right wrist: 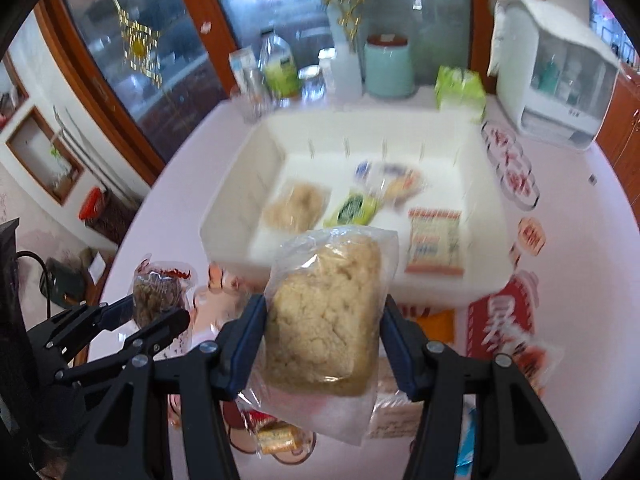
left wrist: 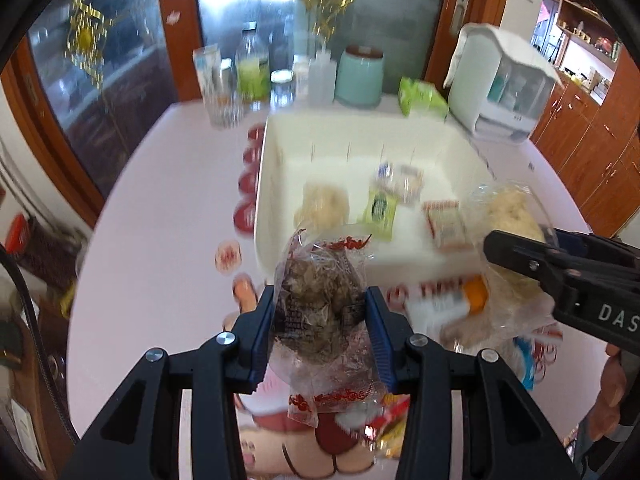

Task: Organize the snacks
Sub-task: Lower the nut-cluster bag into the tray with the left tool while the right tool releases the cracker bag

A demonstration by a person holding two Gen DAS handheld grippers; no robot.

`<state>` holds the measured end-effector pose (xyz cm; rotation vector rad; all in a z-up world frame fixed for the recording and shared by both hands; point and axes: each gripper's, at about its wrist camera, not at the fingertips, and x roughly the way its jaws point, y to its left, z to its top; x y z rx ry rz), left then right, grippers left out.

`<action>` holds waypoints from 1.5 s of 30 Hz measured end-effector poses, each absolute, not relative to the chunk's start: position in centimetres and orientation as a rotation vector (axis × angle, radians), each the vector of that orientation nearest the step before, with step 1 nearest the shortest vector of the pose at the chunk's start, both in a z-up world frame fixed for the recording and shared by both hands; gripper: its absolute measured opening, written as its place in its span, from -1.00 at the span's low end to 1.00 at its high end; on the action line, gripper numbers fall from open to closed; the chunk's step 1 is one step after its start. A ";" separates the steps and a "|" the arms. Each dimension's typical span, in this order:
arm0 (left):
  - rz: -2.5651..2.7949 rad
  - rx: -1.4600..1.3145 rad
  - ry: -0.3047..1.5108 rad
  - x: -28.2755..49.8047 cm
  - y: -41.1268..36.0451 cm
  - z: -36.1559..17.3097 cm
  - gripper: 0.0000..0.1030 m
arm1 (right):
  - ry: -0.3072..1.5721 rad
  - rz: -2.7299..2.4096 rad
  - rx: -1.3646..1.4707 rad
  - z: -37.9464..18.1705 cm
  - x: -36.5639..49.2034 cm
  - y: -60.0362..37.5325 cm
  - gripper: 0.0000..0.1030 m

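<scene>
- On the left, the left gripper (left wrist: pixel 320 320) is raised before the white bin (left wrist: pixel 280 140), clenched on a dark snack bag (left wrist: pixel 320 300).
- Rightward, the right gripper (right wrist: pixel 324 340) clamps a pale snack bag (right wrist: pixel 324 308), upright between its fingers (right wrist: pixel 250 340).

Both grippers, left gripper (left wrist: pixel 320 312) and right gripper (right wrist: pixel 324 320), are black angular frames with silver screws and ribbed blue finger pads (left wrist: pixel 262 336); white letters "DAS" mark one.

Two pale crumbly packets (right wrist: pixel 322 312) (right wrist: pixel 298 204), one dark packet (right wrist: pixel 156 294), one white bin (right wrist: pixel 460 136), one mint canister (right wrist: pixel 389 66).
</scene>
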<state>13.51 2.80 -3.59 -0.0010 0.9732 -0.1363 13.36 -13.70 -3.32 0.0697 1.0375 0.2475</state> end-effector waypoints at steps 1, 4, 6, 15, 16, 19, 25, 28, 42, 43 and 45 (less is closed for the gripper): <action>-0.136 0.005 0.949 14.3 2.5 -2.5 -0.19 | 1.021 0.243 0.071 -2.6 13.7 -14.0 0.10; -0.132 0.022 0.896 16.1 1.8 -0.1 -0.19 | 0.962 0.217 0.066 -0.4 15.1 -15.1 0.10; -0.128 0.036 0.866 17.4 1.2 1.1 -0.19 | 0.928 0.197 0.067 1.1 16.3 -15.9 0.10; -0.117 0.058 0.813 23.8 -1.2 4.9 -0.19 | 0.796 0.134 0.079 6.1 20.9 -18.1 0.10; -0.117 0.058 0.815 24.3 -1.5 4.9 -0.19 | 0.784 0.125 0.081 6.3 21.5 -18.4 0.10; -0.111 0.055 0.830 26.4 -2.2 4.6 -0.19 | 0.767 0.102 0.087 6.8 23.3 -18.9 0.10; -0.100 0.047 0.909 29.8 -3.2 1.5 -0.19 | 0.820 0.054 0.111 4.8 26.9 -19.9 0.11; -0.112 0.027 0.969 31.1 -3.6 -0.7 -0.19 | 0.872 0.044 0.110 2.8 27.8 -20.0 0.11; -0.092 0.055 1.085 33.3 -4.5 -6.6 0.80 | 1.054 0.065 0.099 -4.4 30.3 -19.4 0.13; -0.092 0.057 1.082 33.3 -4.5 -6.7 0.80 | 1.059 0.063 0.097 -4.6 30.4 -19.4 0.13; -0.096 0.055 1.098 33.5 -4.4 -7.1 0.80 | 1.069 0.058 0.095 -5.0 30.5 -19.4 0.14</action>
